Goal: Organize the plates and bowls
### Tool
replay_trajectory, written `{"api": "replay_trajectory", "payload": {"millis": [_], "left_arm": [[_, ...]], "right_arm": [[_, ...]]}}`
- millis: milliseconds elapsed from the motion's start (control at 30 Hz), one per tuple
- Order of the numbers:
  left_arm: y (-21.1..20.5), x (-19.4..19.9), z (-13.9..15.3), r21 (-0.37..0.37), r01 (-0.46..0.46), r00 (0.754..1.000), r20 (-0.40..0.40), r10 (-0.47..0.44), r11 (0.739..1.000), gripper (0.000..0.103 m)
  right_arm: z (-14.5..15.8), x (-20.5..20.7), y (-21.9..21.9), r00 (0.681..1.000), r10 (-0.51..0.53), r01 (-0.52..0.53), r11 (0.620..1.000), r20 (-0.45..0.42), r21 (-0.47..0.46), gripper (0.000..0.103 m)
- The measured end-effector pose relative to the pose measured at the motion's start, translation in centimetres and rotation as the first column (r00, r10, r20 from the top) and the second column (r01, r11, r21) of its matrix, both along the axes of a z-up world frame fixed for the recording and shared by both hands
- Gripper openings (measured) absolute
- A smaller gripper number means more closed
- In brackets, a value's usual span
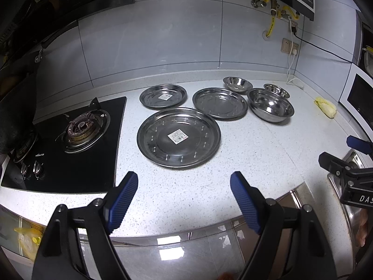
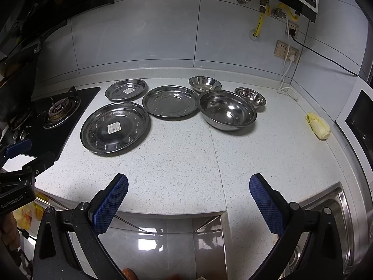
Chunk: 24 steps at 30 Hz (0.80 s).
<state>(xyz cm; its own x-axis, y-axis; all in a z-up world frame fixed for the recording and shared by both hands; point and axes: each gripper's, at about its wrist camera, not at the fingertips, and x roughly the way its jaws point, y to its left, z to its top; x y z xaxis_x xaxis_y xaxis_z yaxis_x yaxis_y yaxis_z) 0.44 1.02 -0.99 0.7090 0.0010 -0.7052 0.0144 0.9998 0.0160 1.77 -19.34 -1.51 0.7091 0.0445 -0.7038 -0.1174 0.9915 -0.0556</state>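
Note:
Three steel plates lie apart on the speckled counter: a large plate (image 1: 179, 137) (image 2: 114, 127) with a sticker, a medium plate (image 1: 220, 103) (image 2: 170, 100), and a small plate (image 1: 163, 96) (image 2: 126, 89) with a sticker. Three steel bowls stand to their right: a large bowl (image 1: 270, 104) (image 2: 227, 110), a small bowl (image 1: 237, 84) (image 2: 205, 83) behind it, and another small bowl (image 1: 277, 90) (image 2: 250, 96). My left gripper (image 1: 184, 182) and right gripper (image 2: 188, 182) are open and empty, over the counter's front edge.
A gas stove (image 1: 77, 137) (image 2: 56, 112) is at the left. A piece of cabbage (image 1: 326, 107) (image 2: 318, 126) lies at the right, near a white appliance (image 2: 359, 121). A steel sink (image 2: 326, 200) is at the front right. Wall sockets and cables (image 2: 286, 51) are behind.

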Motion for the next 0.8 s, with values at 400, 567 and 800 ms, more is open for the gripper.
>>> {"api": "replay_trajectory", "payload": {"millis": [400,567,800], "left_arm": [[0.17,-0.03,-0.30,0.000,-0.001,1.000,-0.002,0.001,1.000,0.081],[0.34,-0.05,-0.47,0.000,-0.002,1.000,-0.003,0.002,1.000,0.081],[0.62,0.19,-0.73,0.000,-0.007,1.000,-0.010,0.007,1.000,0.081]], "right_arm": [[-0.35,0.10,0.14,1.000,0.000,0.000,1.000,-0.005,-0.001,0.102],[-0.34,0.12,0.16,1.000,0.000,0.000,1.000,-0.004,-0.001,0.102],[-0.60,0.29,0.18,1.000,0.004,-0.004,1.000,-0.012,-0.003,0.102]]}}
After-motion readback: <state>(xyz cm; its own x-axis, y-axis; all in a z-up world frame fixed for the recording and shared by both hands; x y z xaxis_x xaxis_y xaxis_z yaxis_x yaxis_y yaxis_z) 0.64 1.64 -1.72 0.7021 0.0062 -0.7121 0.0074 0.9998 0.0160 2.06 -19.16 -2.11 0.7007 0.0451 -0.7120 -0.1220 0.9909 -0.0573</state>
